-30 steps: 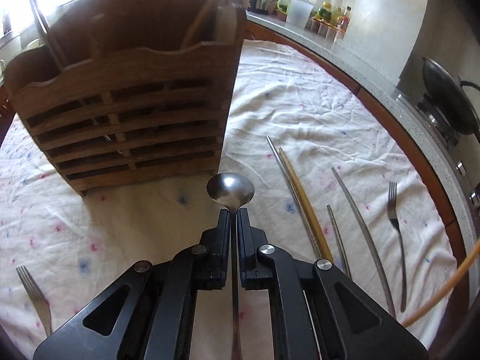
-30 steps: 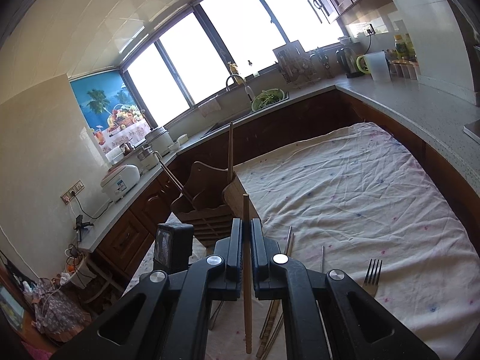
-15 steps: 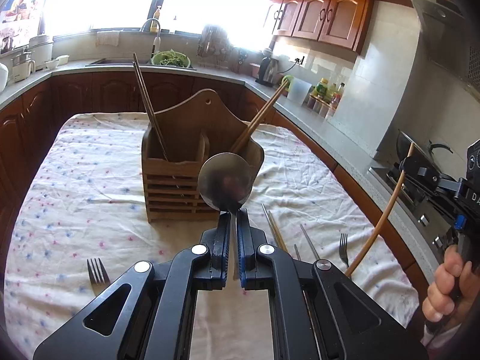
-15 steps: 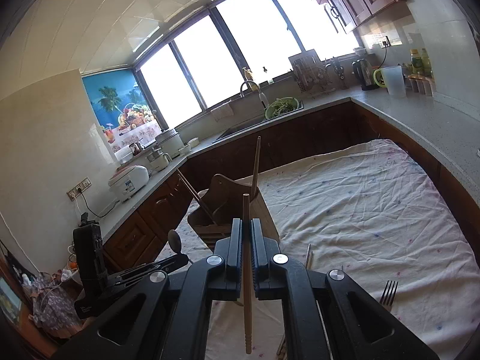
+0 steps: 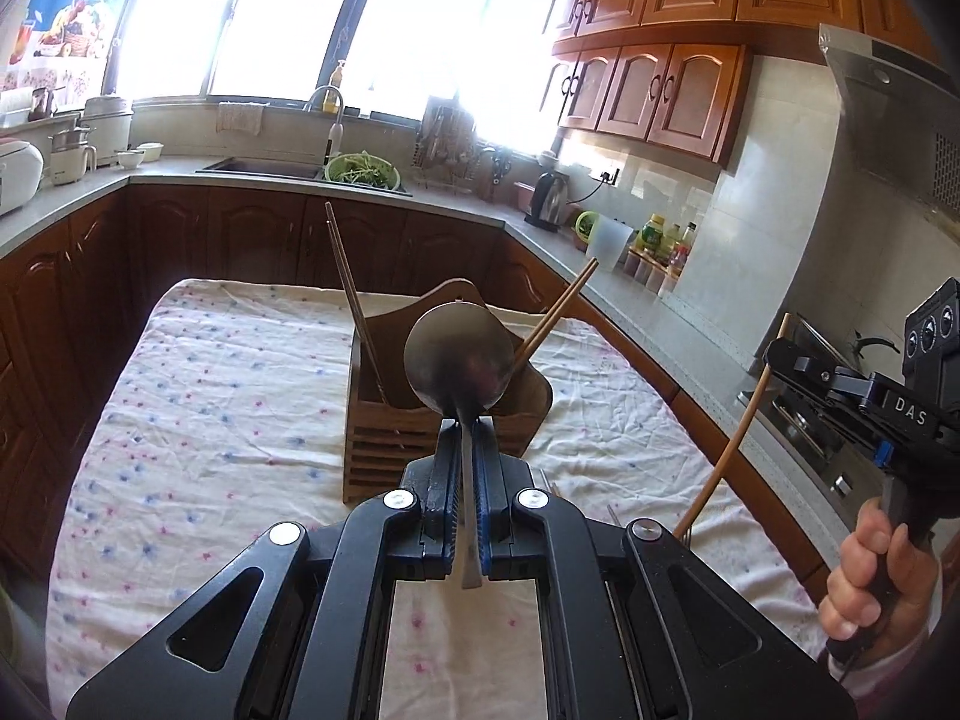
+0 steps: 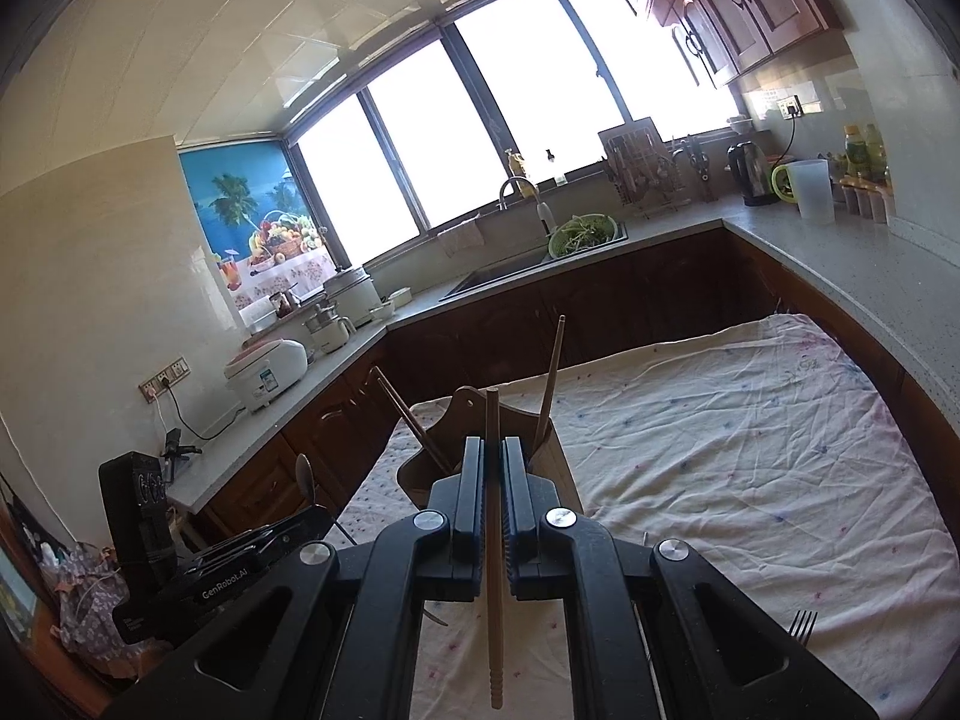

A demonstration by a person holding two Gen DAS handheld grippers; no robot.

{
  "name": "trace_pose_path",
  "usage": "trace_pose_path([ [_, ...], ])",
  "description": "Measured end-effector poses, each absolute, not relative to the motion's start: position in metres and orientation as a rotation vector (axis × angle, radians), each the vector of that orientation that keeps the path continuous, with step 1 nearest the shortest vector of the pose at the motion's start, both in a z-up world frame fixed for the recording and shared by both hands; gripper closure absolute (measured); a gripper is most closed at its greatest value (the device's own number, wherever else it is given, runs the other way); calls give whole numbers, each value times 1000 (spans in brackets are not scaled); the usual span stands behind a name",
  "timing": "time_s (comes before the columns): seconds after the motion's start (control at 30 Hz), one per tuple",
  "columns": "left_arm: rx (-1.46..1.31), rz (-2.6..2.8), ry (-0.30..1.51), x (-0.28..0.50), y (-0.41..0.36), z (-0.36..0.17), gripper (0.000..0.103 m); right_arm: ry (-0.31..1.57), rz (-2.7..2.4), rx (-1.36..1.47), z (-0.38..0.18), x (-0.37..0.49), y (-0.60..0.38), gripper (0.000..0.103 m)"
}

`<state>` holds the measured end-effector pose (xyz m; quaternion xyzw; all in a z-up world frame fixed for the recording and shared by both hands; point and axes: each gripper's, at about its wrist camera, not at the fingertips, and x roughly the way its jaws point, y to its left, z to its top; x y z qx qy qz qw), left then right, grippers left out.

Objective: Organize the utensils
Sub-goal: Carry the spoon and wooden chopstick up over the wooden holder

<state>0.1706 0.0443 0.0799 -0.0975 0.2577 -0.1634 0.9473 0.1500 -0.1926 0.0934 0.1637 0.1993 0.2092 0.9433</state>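
Your left tool clenches a polished round-bowled steel spoon, blocking the slatted wooden holder on the cloth-covered desk. Your right tool clenches a slim wooden chopstick; a fork is half hidden.

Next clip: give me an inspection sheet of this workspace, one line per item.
Surface: table under a white speckled cloth, wrinkled.
Job's things: wooden caddy holds chopsticks; fork lies on the cloth.
Clutter: nothing seen on the table.
Grippers: left claw shut on a metal spoon; right claw shut on a wooden chopstick.
Cables: cord from wall socket to rice cooker.
Surroundings: sink with green colander, kettle, stove.
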Motion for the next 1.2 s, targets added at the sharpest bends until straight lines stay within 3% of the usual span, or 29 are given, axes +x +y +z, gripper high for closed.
trace_pose_path([
  [0.63, -221, -296, 496, 175, 67, 93, 99, 392, 437, 329, 101, 176, -178, 98],
  [1.2, -202, -207, 368, 244, 69, 140, 99, 180, 353, 356, 154, 240, -177, 98],
])
